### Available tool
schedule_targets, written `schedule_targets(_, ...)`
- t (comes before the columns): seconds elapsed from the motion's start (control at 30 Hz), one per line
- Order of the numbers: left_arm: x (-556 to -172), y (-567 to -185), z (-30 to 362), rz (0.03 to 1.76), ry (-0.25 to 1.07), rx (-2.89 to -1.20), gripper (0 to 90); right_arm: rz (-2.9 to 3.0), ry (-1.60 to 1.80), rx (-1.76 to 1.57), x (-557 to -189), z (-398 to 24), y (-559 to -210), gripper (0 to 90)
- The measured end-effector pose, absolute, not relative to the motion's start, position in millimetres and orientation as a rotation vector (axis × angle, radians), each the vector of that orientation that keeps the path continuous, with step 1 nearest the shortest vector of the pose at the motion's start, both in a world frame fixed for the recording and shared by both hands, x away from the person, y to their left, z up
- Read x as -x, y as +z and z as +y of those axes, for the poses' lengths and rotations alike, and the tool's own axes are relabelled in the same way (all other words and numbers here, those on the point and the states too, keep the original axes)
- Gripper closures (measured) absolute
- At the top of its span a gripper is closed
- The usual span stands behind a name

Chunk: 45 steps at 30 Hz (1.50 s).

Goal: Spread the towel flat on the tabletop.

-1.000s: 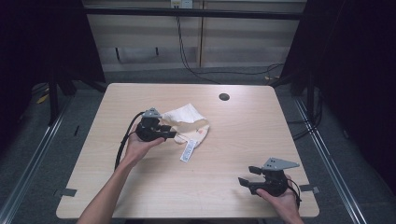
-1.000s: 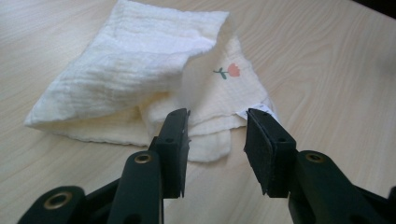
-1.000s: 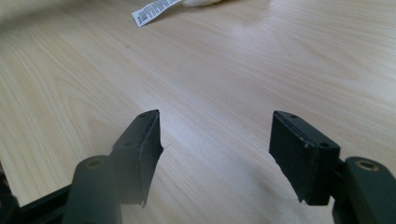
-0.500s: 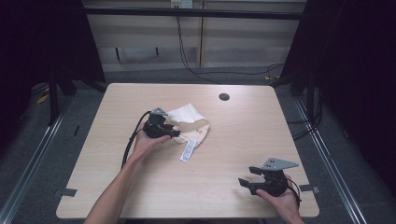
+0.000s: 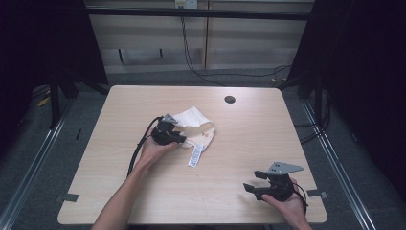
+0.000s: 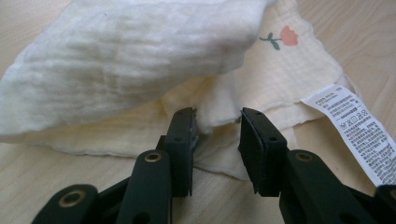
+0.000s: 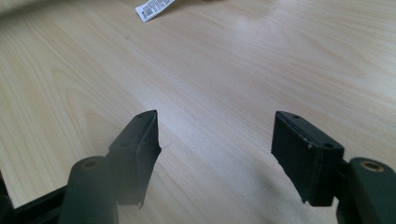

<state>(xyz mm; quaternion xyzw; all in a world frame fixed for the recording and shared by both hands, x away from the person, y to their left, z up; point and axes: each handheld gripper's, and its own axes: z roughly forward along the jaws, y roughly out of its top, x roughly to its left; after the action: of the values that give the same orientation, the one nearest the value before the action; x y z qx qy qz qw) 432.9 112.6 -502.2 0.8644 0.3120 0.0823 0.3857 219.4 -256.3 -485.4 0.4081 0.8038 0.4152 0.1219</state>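
My left gripper [image 6: 217,140] sits at the near edge of the cream-white crumpled muslin cloth with a small pink rose print [image 6: 140,79], which lies a little left of centre on the pale wood-grain table [image 5: 239,143]; the jaws have just been closing and now stand roughly half apart, with a raised fold of the cloth's hem between them; the pads [image 6: 187,135] flank that fold, the left one at its edge, but I judge they do not yet press it, so nothing is held.

My right gripper [image 7: 215,154] rests wide open over bare table near the front right corner, well apart from the cloth, and grasps nothing.

Risks from this position, as I judge them:

- The fold is thin and soft; if I close too high, the pads may meet on air or catch a single layer, and the cloth would slip out on lifting.
- If the jaw tips run too low, they may scrape the table and push the hem away rather than pinch it.
- The upper flap lies loosely folded over the lower layer; a lift from this edge alone may drag the whole bundle instead of opening it.
- The white printed care label [image 6: 355,126] lies just beside the right jaw; it could be pinched in place of the hem.
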Motion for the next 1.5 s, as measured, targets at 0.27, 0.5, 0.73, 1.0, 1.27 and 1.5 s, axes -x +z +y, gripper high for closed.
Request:
schedule_targets(0.27, -426, -504, 115, 0.796, 0.262, -2.198, 80.3, 2.360, 1.208, -1.185, -221, -254, -487, 30.9)
schedule_targets(0.5, -418, -504, 117, 0.784, 0.240, -2.201, 83.6, 2.366, 1.201, -1.193, -221, -252, -487, 29.9)
schedule_targets(0.73, -405, -506, 117, 0.797, 0.221, -2.171, 84.7, 2.361, 1.195, -1.215, -222, -251, -488, 26.1)
schedule_targets(1.0, -392, -503, 116, 0.754, 0.183, -2.199, 85.2, 2.362, 1.188, -1.209, -222, -251, -488, 26.1)
schedule_targets(1.27, -372, -502, 114, 0.680, 0.158, -2.233, 85.8, 2.370, 1.179, -1.210, -223, -251, -488, 26.1)
schedule_targets(1.5, -353, -500, 105, 0.609, 0.166, -2.269, 85.9, 2.373, 1.173, -1.203, -224, -250, -489, 26.2)
